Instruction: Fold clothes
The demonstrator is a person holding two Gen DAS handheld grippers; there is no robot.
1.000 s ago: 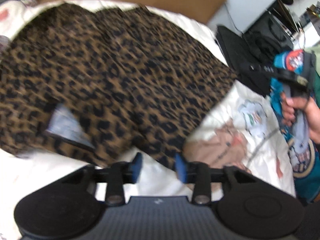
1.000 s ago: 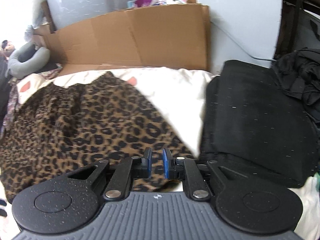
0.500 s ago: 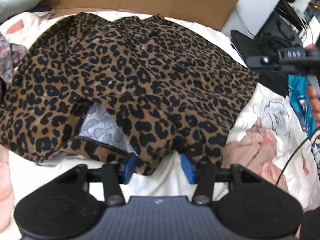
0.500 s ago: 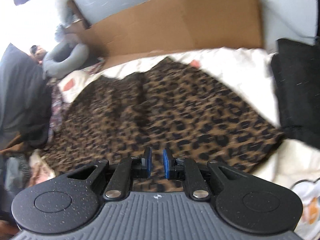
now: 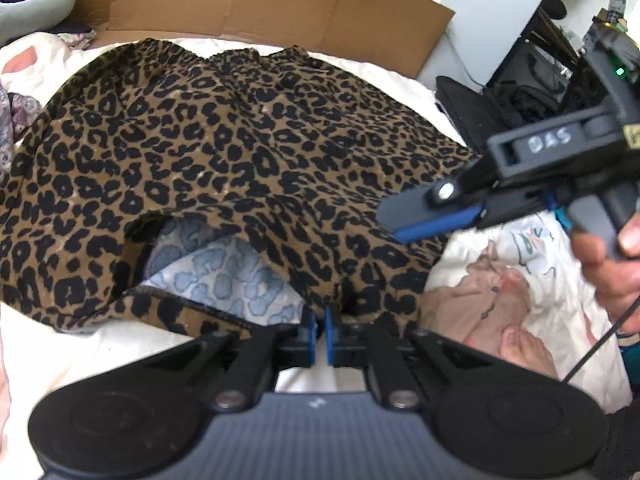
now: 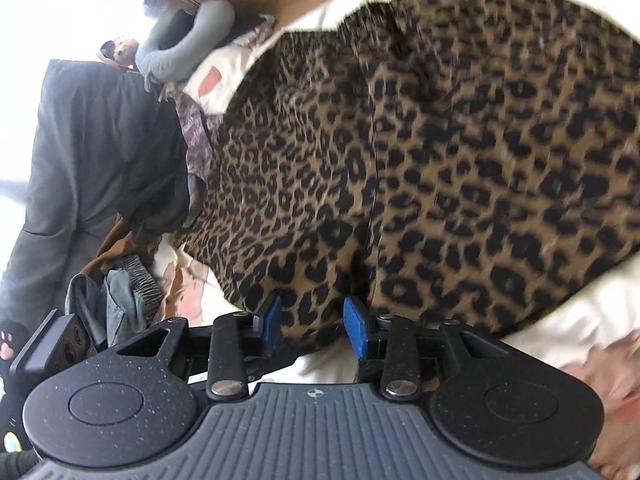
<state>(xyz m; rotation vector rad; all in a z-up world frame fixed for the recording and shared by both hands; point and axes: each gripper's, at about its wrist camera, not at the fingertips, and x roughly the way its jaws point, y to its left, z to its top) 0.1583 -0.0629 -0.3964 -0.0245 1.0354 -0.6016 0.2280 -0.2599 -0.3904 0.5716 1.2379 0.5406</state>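
A leopard-print garment (image 5: 248, 152) lies spread on the bed, with its pale blue inside showing at a turned-up fold near the front hem. My left gripper (image 5: 320, 332) is shut on that front hem, and cloth bunches at the pad tips. My right gripper (image 6: 312, 320) hovers at the garment's (image 6: 460, 140) near edge. Its jaws are opening, with leopard cloth lying between the blue pads and not pinched. In the left wrist view the right gripper (image 5: 400, 226) reaches in from the right over the garment's corner, held by a hand (image 5: 612, 276).
The white bed sheet (image 5: 500, 280) has cartoon prints. Flattened cardboard (image 5: 240, 4) stands behind the bed, and a black bag (image 5: 472, 116) sits at its right. A grey neck pillow (image 6: 180, 44) and dark grey clothing (image 6: 92, 152) lie beyond the garment's far side.
My left jaws closed onto the front hem. The right gripper swung in over the garment toward the left gripper, tilted down, and its jaws parted.
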